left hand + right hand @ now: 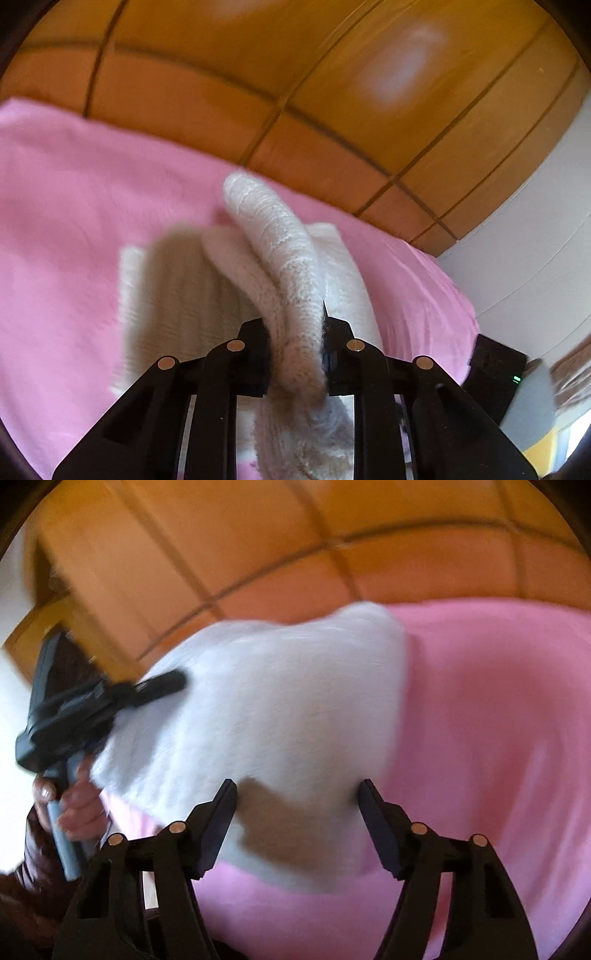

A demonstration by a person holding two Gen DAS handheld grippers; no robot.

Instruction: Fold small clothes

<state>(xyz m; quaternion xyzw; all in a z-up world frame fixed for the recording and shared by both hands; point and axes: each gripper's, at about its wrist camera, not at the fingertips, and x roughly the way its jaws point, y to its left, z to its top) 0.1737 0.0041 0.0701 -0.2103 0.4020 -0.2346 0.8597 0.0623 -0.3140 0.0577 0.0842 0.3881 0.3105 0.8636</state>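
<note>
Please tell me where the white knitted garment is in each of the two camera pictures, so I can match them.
Left wrist view: the white knitted garment sits at centre, a fold pinched in the left gripper.
Right wrist view: it spreads across the centre, the left gripper at its left edge.
Shared landmark: the pink sheet under it.

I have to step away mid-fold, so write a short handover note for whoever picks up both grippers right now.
Left gripper: shut on a bunched fold of the white knit garment, lifting that edge.
Right gripper: open, holding nothing, jaws wide over the garment's near edge.
Garment: lying on the pink sheet, part raised at the left gripper.
Done: one edge picked up.
Left: carry the fold over, lay it flat, finish folding.
</note>
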